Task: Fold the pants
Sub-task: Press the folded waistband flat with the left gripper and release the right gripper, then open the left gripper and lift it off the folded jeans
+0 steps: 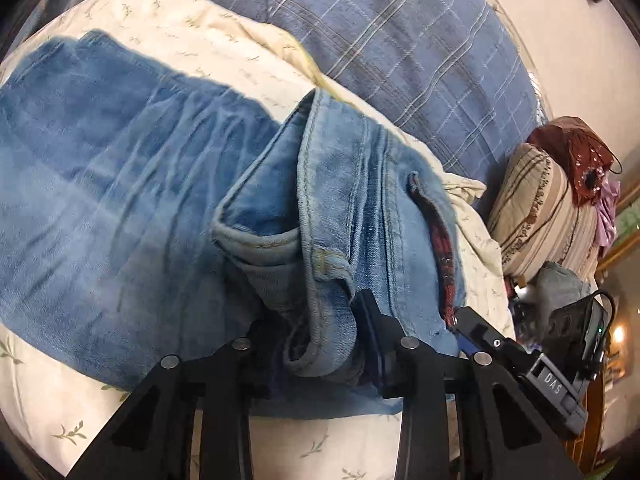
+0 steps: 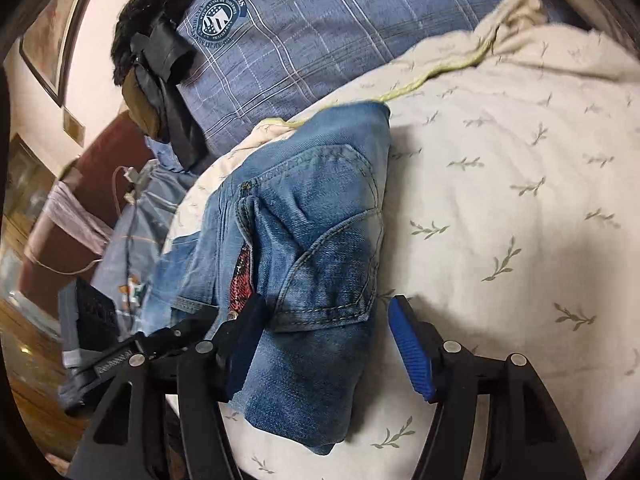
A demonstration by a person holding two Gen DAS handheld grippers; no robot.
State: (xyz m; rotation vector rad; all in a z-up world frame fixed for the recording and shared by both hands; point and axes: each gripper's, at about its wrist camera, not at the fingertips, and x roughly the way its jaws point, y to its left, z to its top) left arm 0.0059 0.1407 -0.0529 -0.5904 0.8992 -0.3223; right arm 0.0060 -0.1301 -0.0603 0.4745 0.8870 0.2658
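Observation:
Light blue jeans (image 1: 132, 184) lie on a cream leaf-print quilt (image 1: 200, 36). In the left wrist view the waistband (image 1: 320, 248) is bunched up between the fingers of my left gripper (image 1: 320, 344), which is shut on it. In the right wrist view the hip and pocket part of the jeans (image 2: 320, 216) lies between the fingers of my right gripper (image 2: 324, 336), which is open wide; its blue pad (image 2: 412, 356) is clear of the cloth. The other gripper shows at the lower left of that view (image 2: 160, 340) and at the right of the left wrist view (image 1: 520, 360).
A blue plaid cloth (image 1: 400, 40) lies beyond the quilt. Striped pillows (image 1: 540, 208) and a red bag (image 1: 572, 152) stand at the right. In the right wrist view a dark bundle (image 2: 160, 60), a cable (image 2: 132, 184) and a maroon piece of furniture (image 2: 80, 200) sit at the left.

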